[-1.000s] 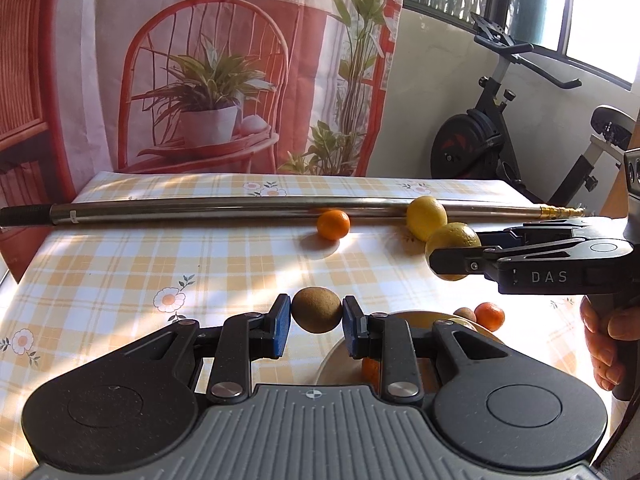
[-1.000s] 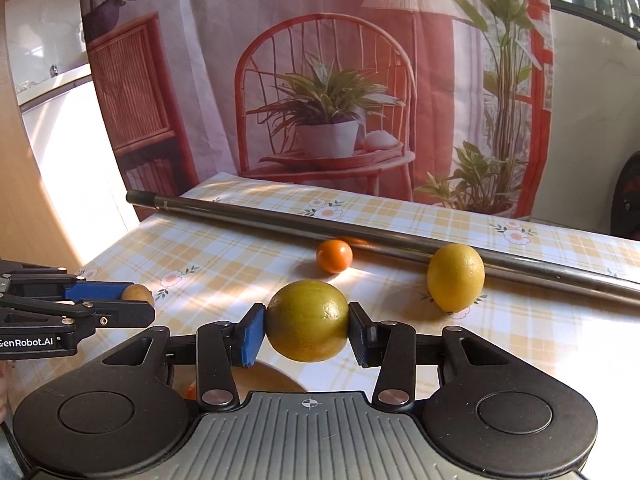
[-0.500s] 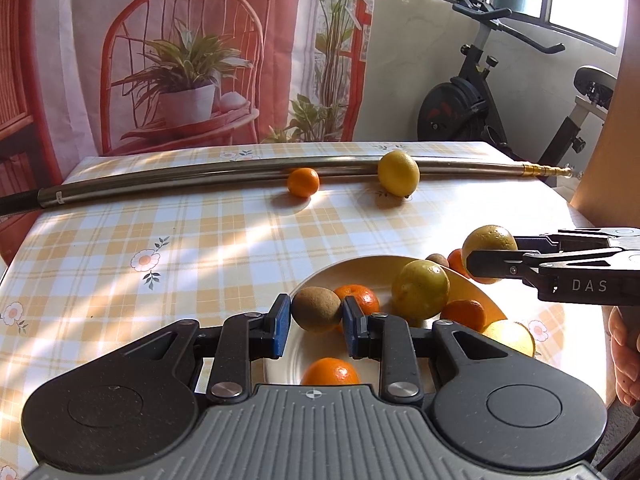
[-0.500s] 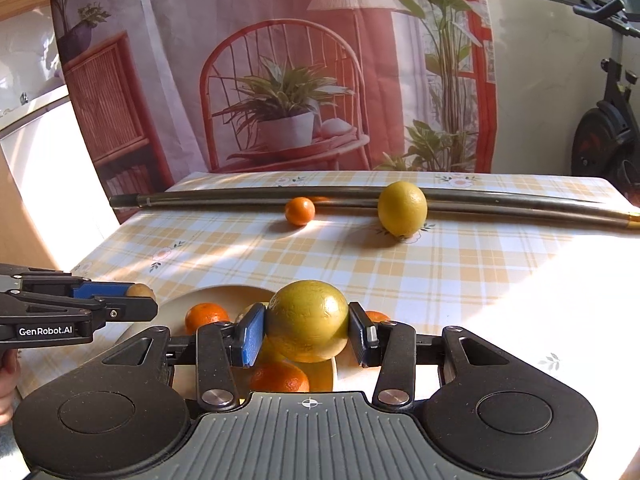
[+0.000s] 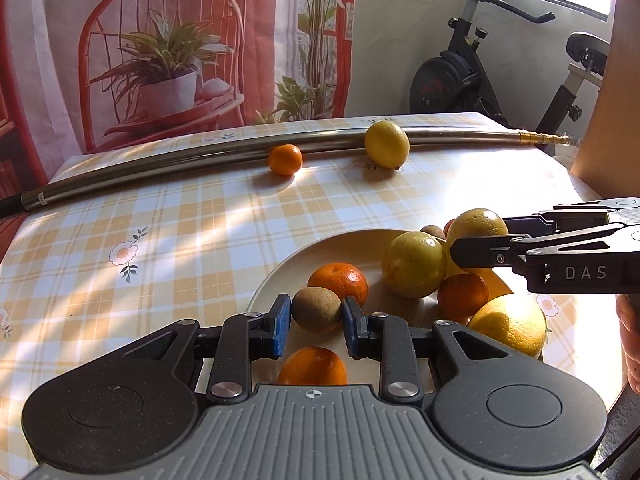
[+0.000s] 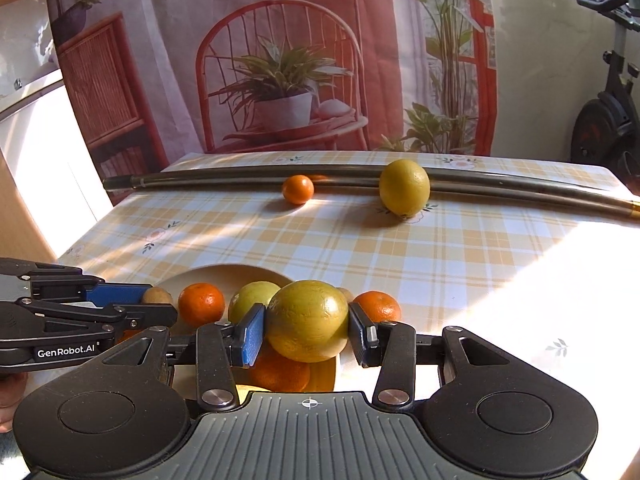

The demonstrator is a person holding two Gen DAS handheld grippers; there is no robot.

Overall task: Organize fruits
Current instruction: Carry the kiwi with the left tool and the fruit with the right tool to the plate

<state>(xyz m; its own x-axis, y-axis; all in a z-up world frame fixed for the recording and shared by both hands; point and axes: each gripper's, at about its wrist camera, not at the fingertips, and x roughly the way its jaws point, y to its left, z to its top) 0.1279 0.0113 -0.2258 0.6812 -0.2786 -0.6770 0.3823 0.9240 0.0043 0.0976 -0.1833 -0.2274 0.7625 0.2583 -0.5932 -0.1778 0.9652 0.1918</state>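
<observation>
My left gripper (image 5: 316,323) is shut on a brown kiwi (image 5: 316,309) just above the near left part of a cream plate (image 5: 280,276). The plate holds several mandarins (image 5: 338,280) and yellow-green citrus fruits (image 5: 414,264). My right gripper (image 6: 307,330) is shut on a yellow-green orange (image 6: 307,320) over the plate's right side (image 6: 224,274); in the left wrist view that orange (image 5: 476,224) shows at the fingertips of the right gripper (image 5: 480,246). A loose mandarin (image 5: 285,159) and a lemon (image 5: 387,144) lie on the table by the far pole.
A long metal pole (image 5: 160,160) lies across the far side of the checked tablecloth (image 5: 160,232). An exercise bike (image 5: 480,76) stands behind the table on the right. A printed curtain (image 6: 280,60) hangs at the back. A person's hand (image 5: 630,332) holds the right gripper.
Both grippers have come back and down from the far table over the plate, each still holding its fruit. The plate and its fruit now fill the lower part of both views.
</observation>
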